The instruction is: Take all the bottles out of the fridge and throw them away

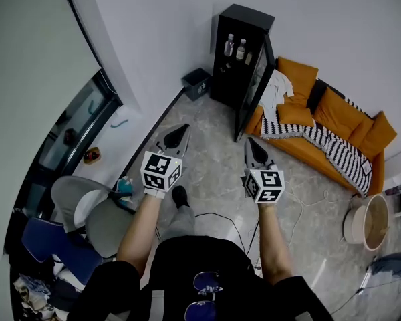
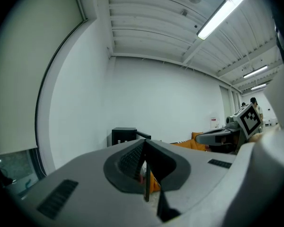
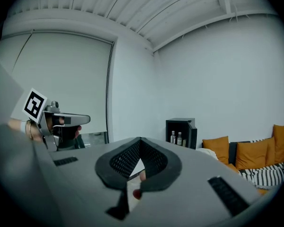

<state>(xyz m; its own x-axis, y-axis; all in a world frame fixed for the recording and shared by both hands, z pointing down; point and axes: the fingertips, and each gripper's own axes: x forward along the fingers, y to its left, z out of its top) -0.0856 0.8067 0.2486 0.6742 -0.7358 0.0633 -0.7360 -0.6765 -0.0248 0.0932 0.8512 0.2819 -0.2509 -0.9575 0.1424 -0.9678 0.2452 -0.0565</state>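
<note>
Grey floor (image 1: 214, 159) lay open ahead, up to the black fridge (image 1: 244, 52), whose door stood ajar beside the orange sofa (image 1: 341, 119). Bottles (image 1: 235, 47) stood inside. The left claw (image 1: 176, 138) and the right claw (image 1: 255, 151) were closed, empty.

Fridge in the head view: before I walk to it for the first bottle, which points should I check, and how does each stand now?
1. Fridge door open: ok.
2. Bottles in sight: ok, at least two on the upper shelf.
3. Lower shelves free of bottles: cannot tell, too dark.
4. Left gripper ready to grasp: not ok, jaws shut, nothing between them.
5. Right gripper ready: not ok, shut and empty too.
6. Dark bin for throwing away: ok, it stands by the wall beside the fridge.
</note>
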